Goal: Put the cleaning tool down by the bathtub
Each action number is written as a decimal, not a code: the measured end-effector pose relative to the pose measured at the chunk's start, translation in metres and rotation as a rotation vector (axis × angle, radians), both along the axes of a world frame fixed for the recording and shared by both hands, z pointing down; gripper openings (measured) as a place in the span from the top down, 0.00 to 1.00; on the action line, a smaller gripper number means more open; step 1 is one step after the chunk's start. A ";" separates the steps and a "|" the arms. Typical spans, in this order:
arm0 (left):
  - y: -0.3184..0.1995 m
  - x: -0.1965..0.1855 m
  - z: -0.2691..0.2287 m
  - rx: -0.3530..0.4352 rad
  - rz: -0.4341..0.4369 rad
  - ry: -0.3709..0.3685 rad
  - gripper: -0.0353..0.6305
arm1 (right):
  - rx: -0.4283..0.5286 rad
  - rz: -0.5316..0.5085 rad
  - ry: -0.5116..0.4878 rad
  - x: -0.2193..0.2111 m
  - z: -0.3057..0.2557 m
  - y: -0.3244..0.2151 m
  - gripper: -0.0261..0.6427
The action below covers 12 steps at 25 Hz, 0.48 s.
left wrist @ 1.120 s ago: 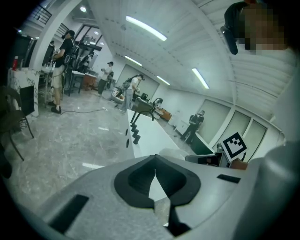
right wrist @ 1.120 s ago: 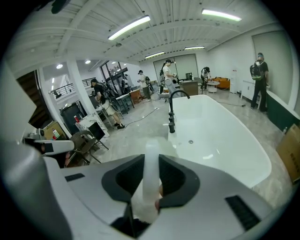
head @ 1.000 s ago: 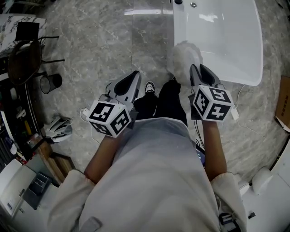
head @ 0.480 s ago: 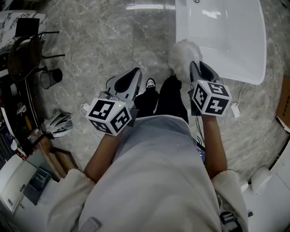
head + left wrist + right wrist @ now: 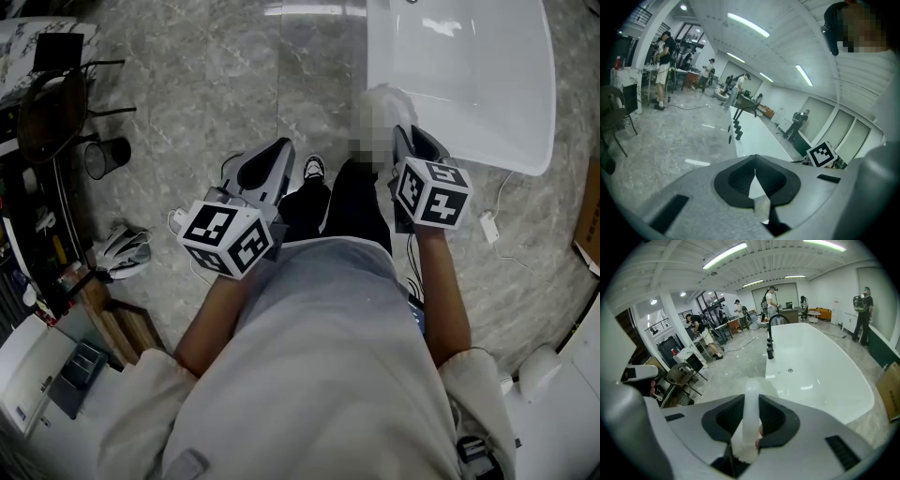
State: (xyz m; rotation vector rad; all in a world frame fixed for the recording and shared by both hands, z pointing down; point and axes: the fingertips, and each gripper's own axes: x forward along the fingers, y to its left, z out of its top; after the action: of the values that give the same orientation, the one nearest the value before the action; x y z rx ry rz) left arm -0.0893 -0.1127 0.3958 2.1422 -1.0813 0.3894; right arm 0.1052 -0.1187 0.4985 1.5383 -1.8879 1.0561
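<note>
right gripper (image 5: pixel 748 430) clamped on the white cleaning tool (image 5: pixel 751 401), held off the floor, its fluffy head by the bathtub (image 5: pixel 469 89), upper right of head view. left gripper (image 5: pixel 755 186) tongs together, empty. set-down not yet done.

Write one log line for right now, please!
left tool: shut, empty | right tool: shut on white duster | white duster: held beside bathtub | put-down: not yet done
</note>
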 end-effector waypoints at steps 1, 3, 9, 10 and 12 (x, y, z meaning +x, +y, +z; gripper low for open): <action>0.001 0.000 0.001 0.000 -0.001 -0.001 0.93 | -0.004 -0.001 0.001 0.000 0.003 0.001 0.83; 0.002 0.000 0.001 -0.001 -0.003 -0.003 0.93 | -0.011 -0.003 0.006 0.000 0.007 0.002 0.83; 0.003 -0.003 0.002 -0.008 -0.006 -0.006 0.93 | -0.034 0.004 0.020 0.005 0.019 0.002 0.83; 0.003 -0.003 0.002 -0.009 -0.006 -0.008 0.93 | -0.036 0.005 0.023 0.006 0.021 0.001 0.83; 0.003 -0.004 0.003 -0.011 -0.007 -0.010 0.93 | -0.043 0.007 0.026 0.007 0.026 0.001 0.83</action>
State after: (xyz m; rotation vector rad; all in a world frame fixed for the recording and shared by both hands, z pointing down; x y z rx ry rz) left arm -0.0929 -0.1099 0.3989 2.1283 -1.0901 0.4022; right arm 0.1125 -0.1176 0.5241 1.5283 -1.8321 1.0670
